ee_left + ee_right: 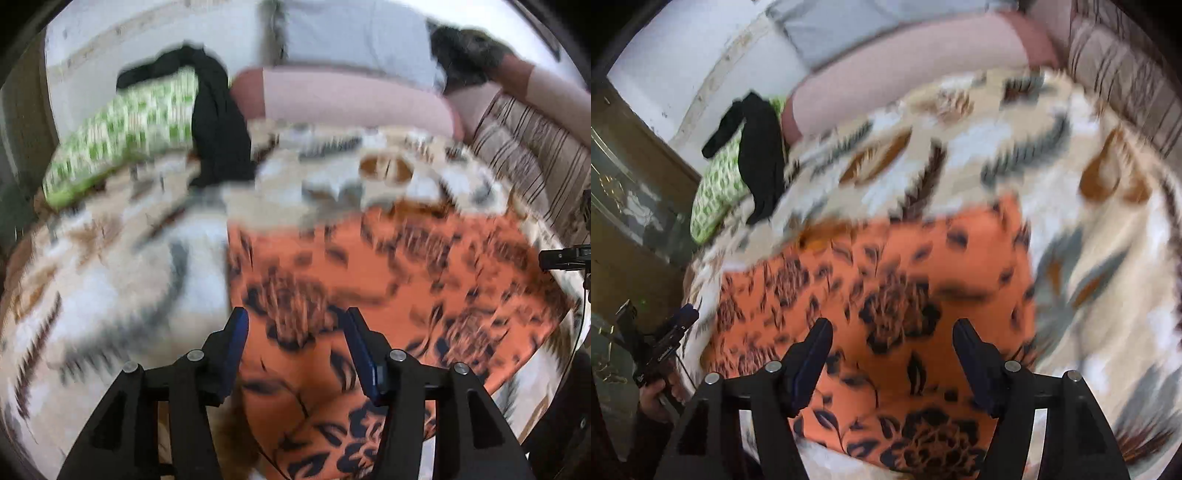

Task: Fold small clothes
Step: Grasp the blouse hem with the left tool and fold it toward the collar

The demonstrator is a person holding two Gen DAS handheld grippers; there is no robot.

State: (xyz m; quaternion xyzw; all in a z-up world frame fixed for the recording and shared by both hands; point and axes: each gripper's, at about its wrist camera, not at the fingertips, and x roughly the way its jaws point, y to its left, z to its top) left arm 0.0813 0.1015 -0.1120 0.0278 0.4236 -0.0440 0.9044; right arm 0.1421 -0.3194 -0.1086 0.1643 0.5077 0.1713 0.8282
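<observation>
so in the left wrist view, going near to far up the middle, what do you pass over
orange cloth with dark flower print → cream bedspread with brown and grey leaf pattern → long pale pink bolster → grey pillow

Both tools [295, 325] [892, 334] open, empty.

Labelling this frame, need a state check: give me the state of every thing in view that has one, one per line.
left gripper: open, nothing between the fingers, above the orange cloth
right gripper: open, nothing held
orange floral cloth: lying on the bedspread, released; fold count unclear through blur
black garment: unfolded, draped over the green pillow
green pillow: lying on the bed, partly covered
patterned bedspread: spread over the bed
</observation>
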